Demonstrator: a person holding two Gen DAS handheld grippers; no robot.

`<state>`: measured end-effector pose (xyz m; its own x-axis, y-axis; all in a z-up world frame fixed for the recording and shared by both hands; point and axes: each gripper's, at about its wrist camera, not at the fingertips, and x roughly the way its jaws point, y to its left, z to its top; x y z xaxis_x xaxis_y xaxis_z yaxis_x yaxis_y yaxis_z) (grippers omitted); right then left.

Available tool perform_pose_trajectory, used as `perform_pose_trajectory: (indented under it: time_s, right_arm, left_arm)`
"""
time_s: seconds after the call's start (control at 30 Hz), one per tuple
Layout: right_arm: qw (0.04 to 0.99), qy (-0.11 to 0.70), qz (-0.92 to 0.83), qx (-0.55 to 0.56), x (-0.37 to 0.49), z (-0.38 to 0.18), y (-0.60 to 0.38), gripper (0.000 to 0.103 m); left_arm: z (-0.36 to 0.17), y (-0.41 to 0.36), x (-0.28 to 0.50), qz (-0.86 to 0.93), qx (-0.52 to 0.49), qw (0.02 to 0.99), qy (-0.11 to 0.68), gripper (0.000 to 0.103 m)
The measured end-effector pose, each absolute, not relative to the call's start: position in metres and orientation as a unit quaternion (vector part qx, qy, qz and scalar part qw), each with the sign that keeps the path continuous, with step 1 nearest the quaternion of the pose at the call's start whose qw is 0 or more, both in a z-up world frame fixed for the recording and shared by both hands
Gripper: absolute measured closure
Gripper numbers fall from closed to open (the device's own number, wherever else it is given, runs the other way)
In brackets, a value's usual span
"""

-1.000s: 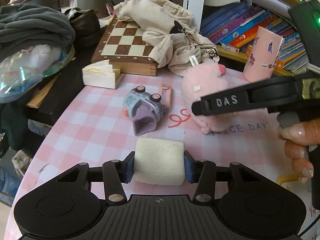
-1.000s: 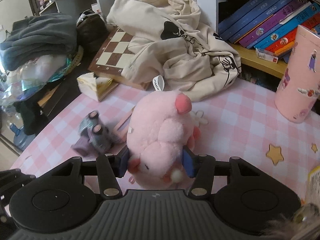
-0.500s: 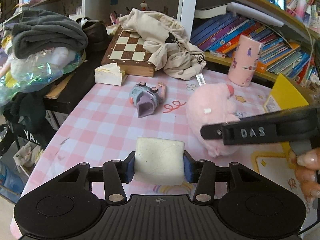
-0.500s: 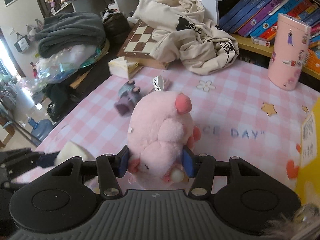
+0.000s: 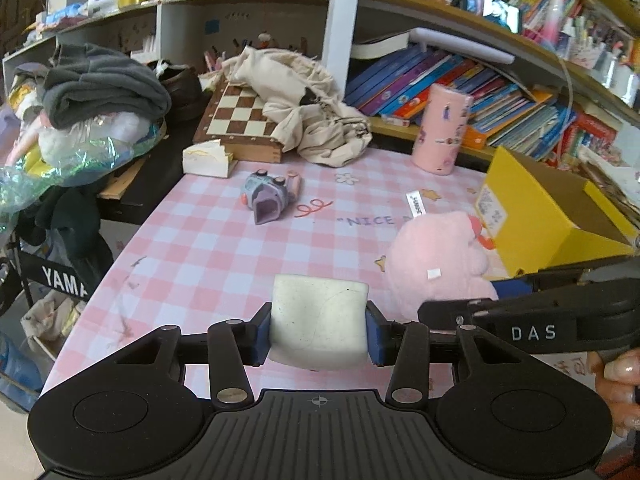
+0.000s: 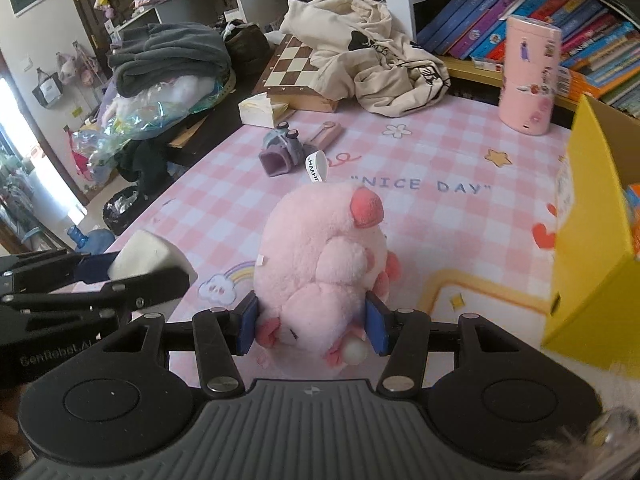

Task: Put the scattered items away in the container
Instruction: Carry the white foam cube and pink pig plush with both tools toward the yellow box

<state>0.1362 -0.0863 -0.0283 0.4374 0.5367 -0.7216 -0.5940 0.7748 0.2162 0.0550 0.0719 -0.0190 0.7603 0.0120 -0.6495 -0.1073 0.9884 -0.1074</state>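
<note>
Two things are in my grips right now. My left gripper [image 5: 319, 327] has its blue pads pinched on either side of a pale sponge [image 5: 319, 320], holding it up clear of the pink checked tablecloth [image 5: 208, 248]. My right gripper [image 6: 312, 322] is squeezed onto the lower end of a pink plush [image 6: 324, 256], pads sunk into the fur, its white tag sticking up at the far end. From the right wrist view, the sponge [image 6: 146, 254] sits off to my left, the left gripper's black fingers [image 6: 132, 284] wrapped round it. From the left wrist view, the plush [image 5: 436, 264] hangs just right of the sponge, with the right gripper [image 5: 508, 300] coming in from the edge and my hand [image 5: 620, 384] behind it.

Just right of the plush stands the yellow box [image 6: 592, 216], open at the top, something orange and blue showing inside, though I cannot make out what. Farther out on the cloth lies a grey-purple toy [image 6: 282, 148] on its side, a pink strip-like thing [image 6: 326, 134] touching it. Beyond those, a cream box [image 5: 208, 158] sits at the table's far edge beside a chessboard [image 5: 240, 116] with a beige garment [image 5: 308, 112] heaped over its right half. A pink cup [image 5: 442, 128] stands upright near the bookshelf [image 5: 500, 92]. At far left, grey clothes [image 5: 100, 88] are piled over crinkled plastic.
</note>
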Motion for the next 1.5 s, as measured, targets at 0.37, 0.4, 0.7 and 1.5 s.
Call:
perform_pose_trajectory:
  time_s: [0.37, 0.4, 0.7, 1.5]
  right_arm:
    - [0.86, 0.397, 0.319, -0.019, 0.087, -0.017, -0.114, 0.053]
    - [0.861, 0.396, 0.318, -0.017, 0.083, -0.016, -0.116, 0.053]
    - [0.871, 0.389, 0.301, -0.01, 0.05, -0.011, -0.13, 0.052]
    - [0.893, 0.389, 0.228, -0.004, 0.009, -0.009, -0.164, 0.052]
  left_arm:
    - [-0.007, 0.056, 0.017, 0.008, -0.058, 0.943, 0.328, 0.06]
    - [-0.006, 0.056, 0.015, 0.006, -0.057, 0.944, 0.326, 0.06]
    - [0.002, 0.049, -0.01, -0.013, -0.048, 0.949, 0.311, 0.06]
    - [-0.002, 0.027, -0.026, -0.084, -0.05, 0.947, 0.307, 0.06]
